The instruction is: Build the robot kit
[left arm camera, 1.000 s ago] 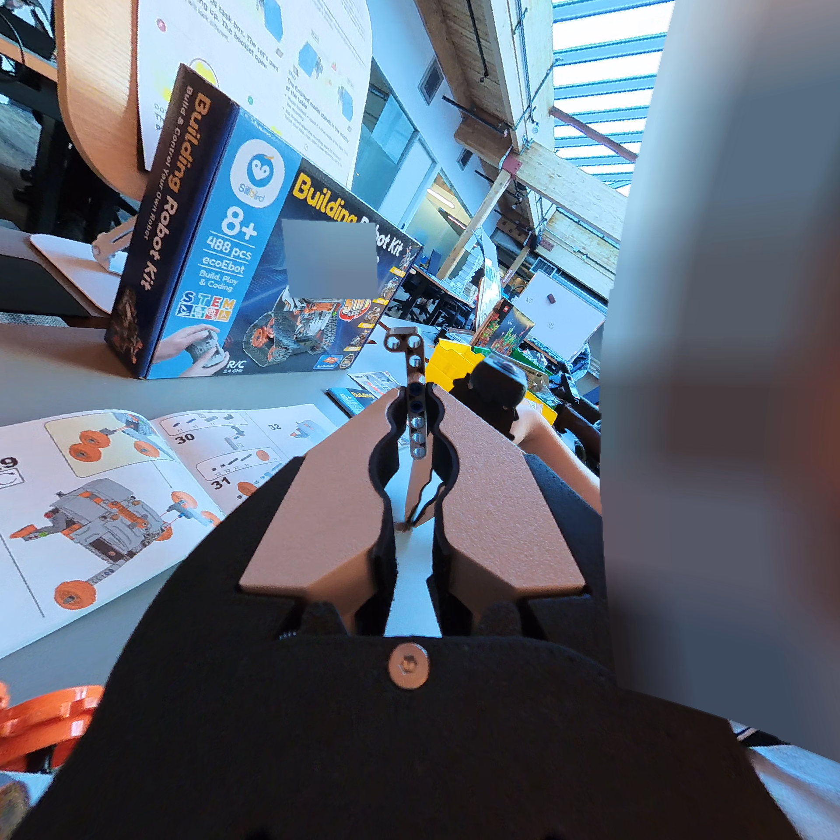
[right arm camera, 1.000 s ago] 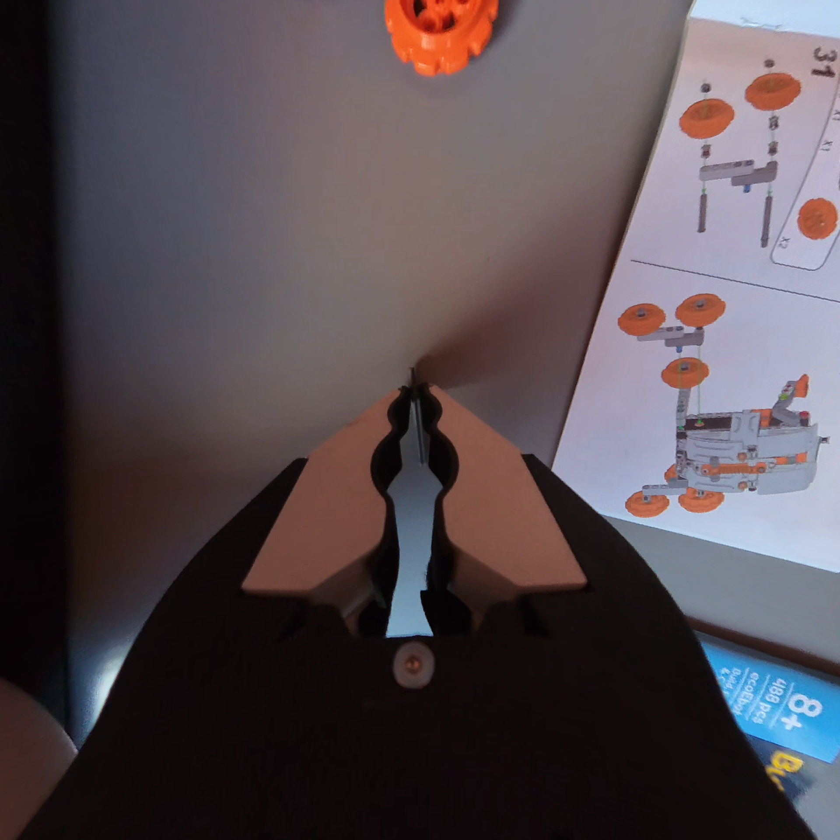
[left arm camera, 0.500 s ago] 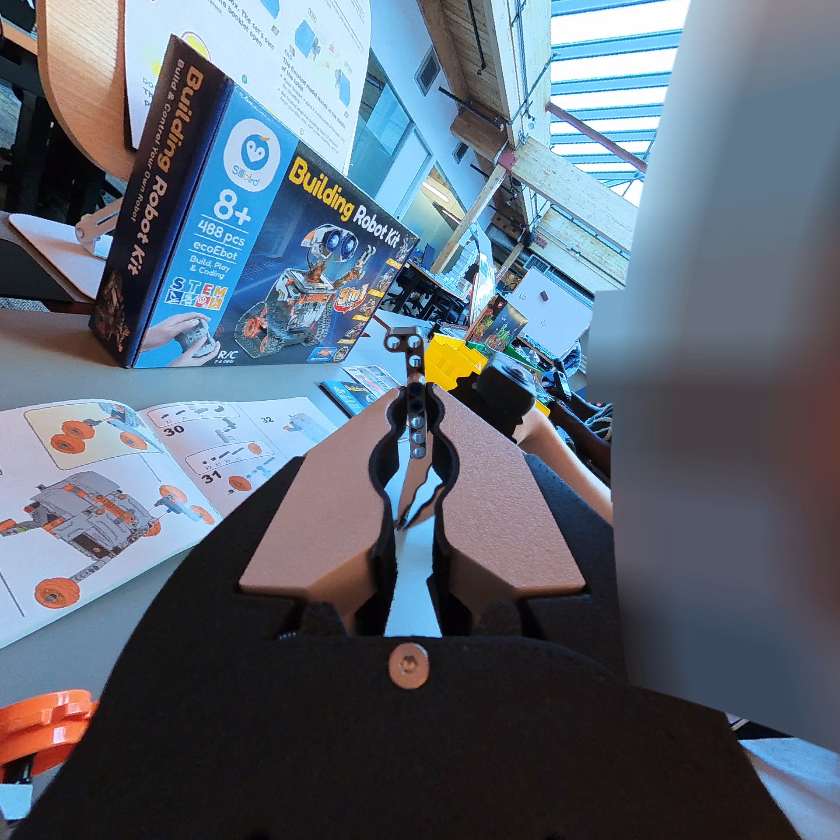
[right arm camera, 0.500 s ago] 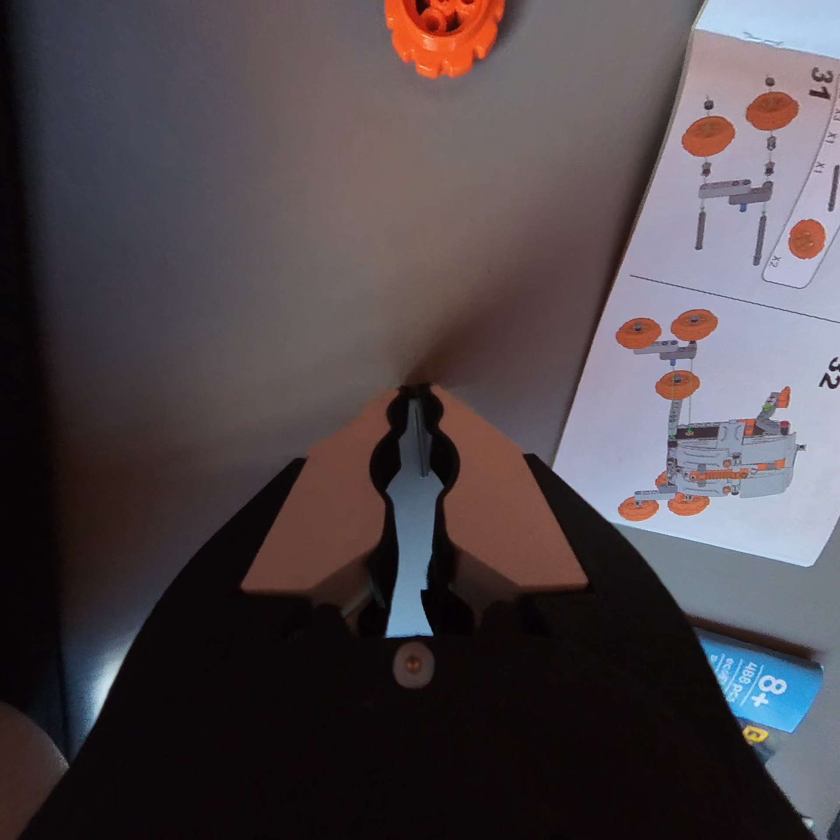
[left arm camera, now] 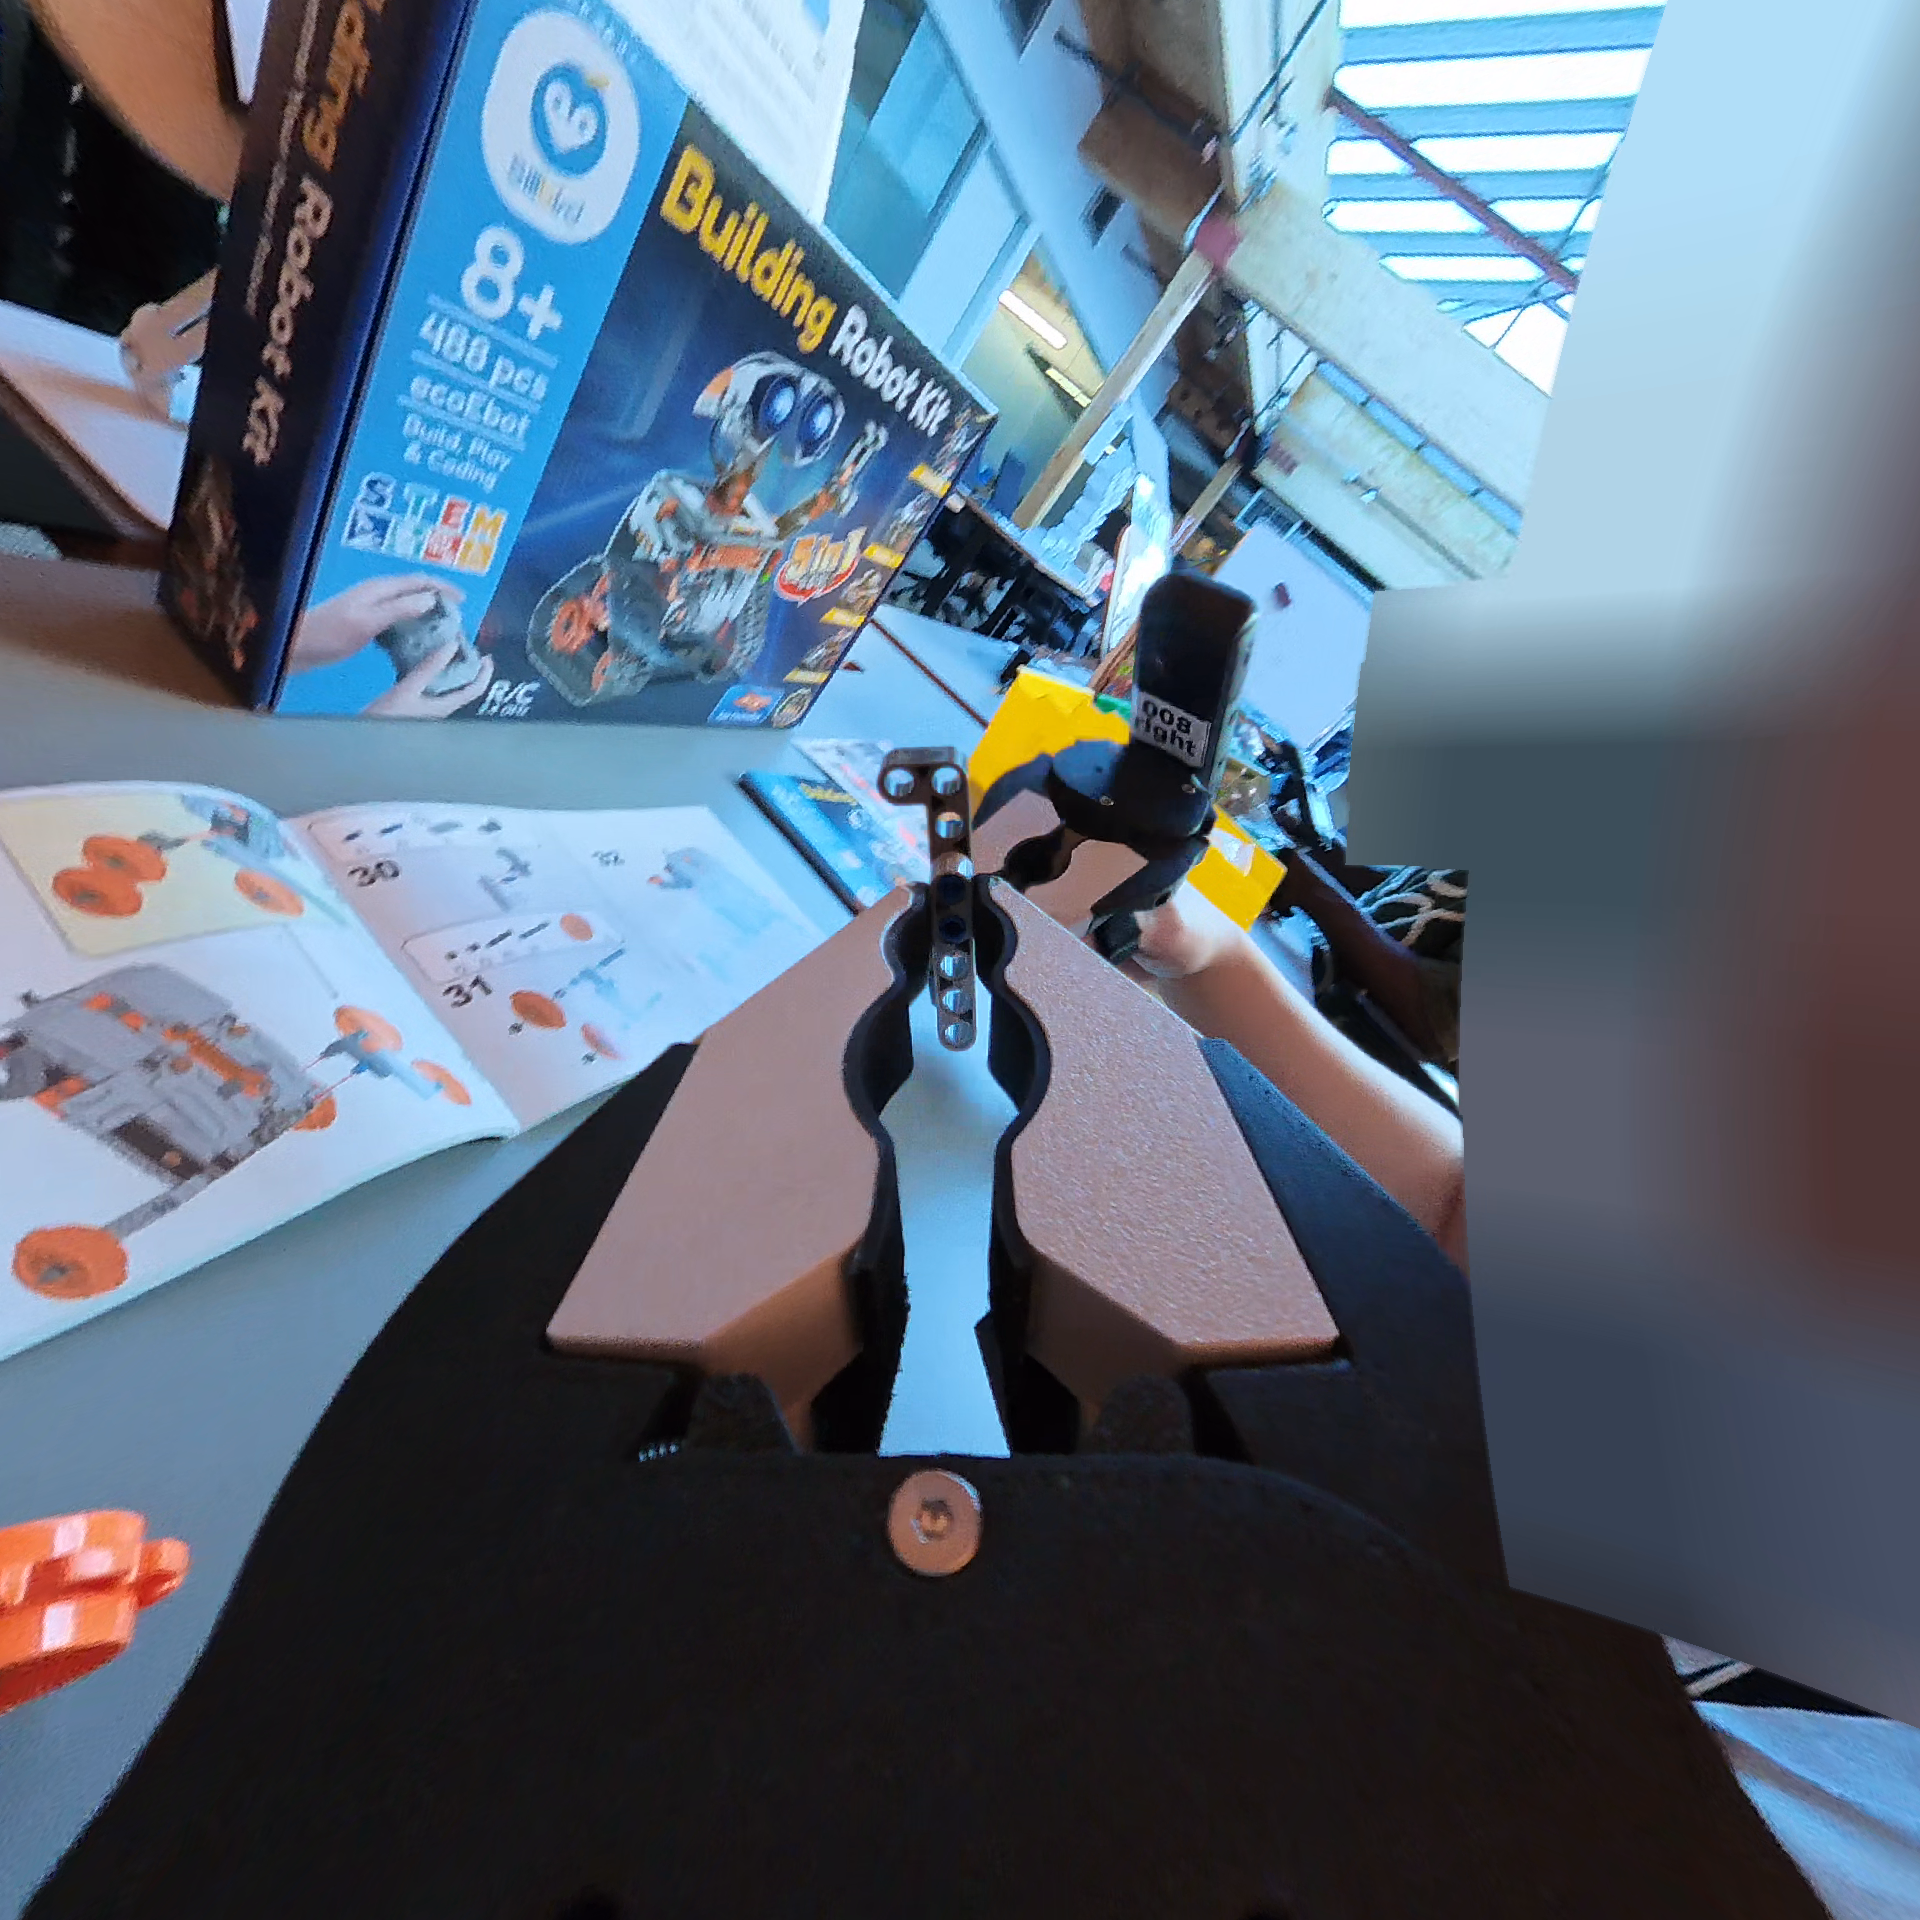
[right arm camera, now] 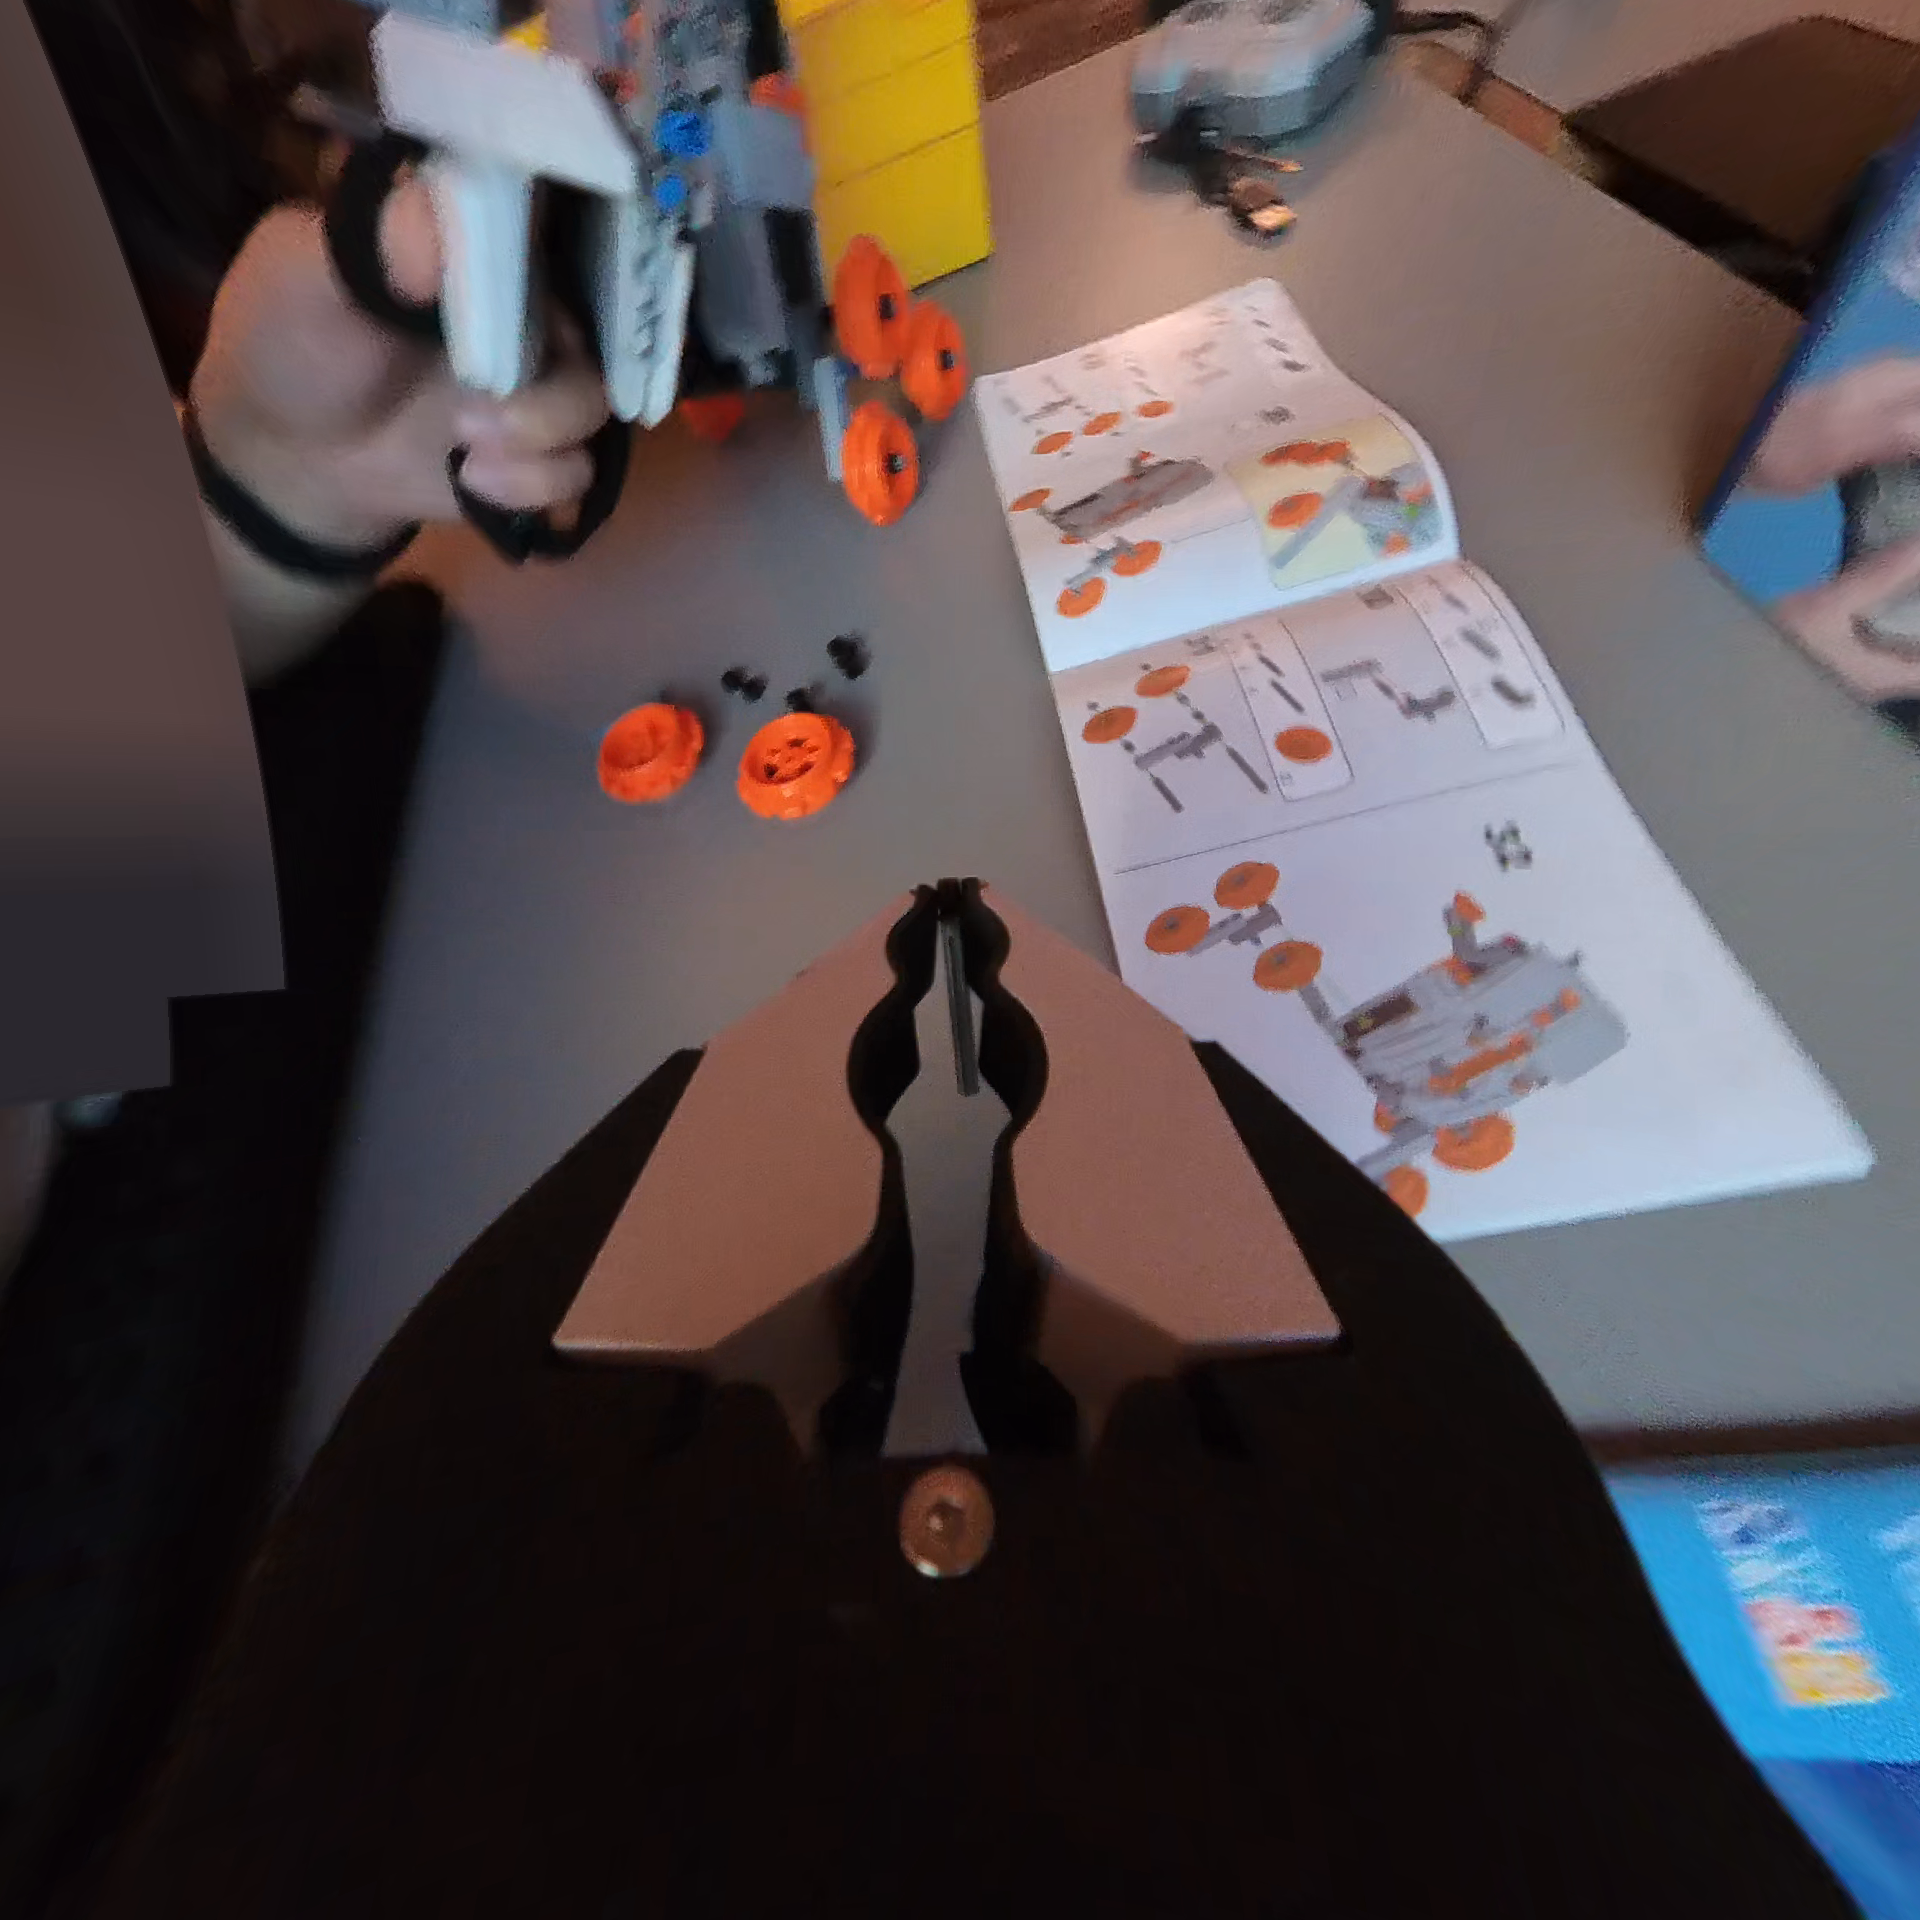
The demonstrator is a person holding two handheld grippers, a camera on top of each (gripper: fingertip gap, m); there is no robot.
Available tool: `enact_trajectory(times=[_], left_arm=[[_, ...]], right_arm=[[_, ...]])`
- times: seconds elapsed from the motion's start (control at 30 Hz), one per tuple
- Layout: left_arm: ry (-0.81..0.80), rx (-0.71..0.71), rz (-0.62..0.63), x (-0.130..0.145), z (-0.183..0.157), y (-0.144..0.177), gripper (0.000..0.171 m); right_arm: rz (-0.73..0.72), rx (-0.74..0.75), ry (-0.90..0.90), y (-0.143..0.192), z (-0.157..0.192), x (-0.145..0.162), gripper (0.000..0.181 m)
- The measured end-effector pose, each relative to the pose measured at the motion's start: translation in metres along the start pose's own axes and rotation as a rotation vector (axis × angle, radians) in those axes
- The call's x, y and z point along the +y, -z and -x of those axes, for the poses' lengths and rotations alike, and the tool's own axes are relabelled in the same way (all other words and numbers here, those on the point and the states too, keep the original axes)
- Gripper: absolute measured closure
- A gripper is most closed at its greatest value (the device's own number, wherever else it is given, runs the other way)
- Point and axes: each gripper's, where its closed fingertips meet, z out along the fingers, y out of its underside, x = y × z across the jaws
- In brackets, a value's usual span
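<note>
In the left wrist view my left gripper (left arm camera: pixel 951 883) is shut on a grey L-shaped beam with holes (left arm camera: pixel 943 831), which stands upright above the grey table (left arm camera: pixel 208 1403). The right gripper (left arm camera: pixel 1143 769) shows beyond it, held in a hand. In the right wrist view my right gripper (right arm camera: pixel 948 888) is shut on a thin dark grey axle (right arm camera: pixel 961 1008), held above the table (right arm camera: pixel 582 987). Two loose orange wheels (right arm camera: pixel 651 750) (right arm camera: pixel 795 764) and small black pins (right arm camera: pixel 790 675) lie ahead of it. The left gripper's white handle (right arm camera: pixel 499 239) is at the top left.
An open instruction booklet (right arm camera: pixel 1351 779) (left arm camera: pixel 312 987) lies right of the wheels. A partly built grey model with orange wheels (right arm camera: pixel 873 343) stands by a yellow box (right arm camera: pixel 894 135). A blue kit box (left arm camera: pixel 540 416) stands at the back. An orange wheel (left arm camera: pixel 73 1590) lies near the left gripper. The orange wheel (left arm camera: pixel 73 1590) is about 15 cm from my left fingertips and 20 cm from my right. It turns up in the right wrist view (right arm camera: pixel 853 446) as well.
My right gripper has lifted away from the table with the axle, so its view now takes in the wheels, model and booklet. In the left view the right gripper has risen into sight.
</note>
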Motion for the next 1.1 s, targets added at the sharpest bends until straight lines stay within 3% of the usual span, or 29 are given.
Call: enact_trajectory(times=[0.1, 0.3, 0.63, 1.1], left_arm=[[-0.017, -0.041, 0.011, 0.001, 0.005, 0.001, 0.167], [-0.069, -0.114, -0.001, -0.003, 0.015, 0.006, 0.167], [-0.033, -0.144, 0.005, 0.0, 0.026, 0.008, 0.167], [-0.105, -0.159, 0.107, 0.019, 0.024, -0.003, 0.167]], right_arm=[[-0.068, 0.028, -0.239, -0.006, -0.002, 0.012, 0.178], [-0.359, -0.057, -0.591, 0.001, 0.002, -0.005, 0.178], [-0.482, -0.076, -0.769, 0.01, -0.025, 0.004, 0.178], [-0.5, -0.111, -0.788, 0.012, -0.021, 0.003, 0.178]])
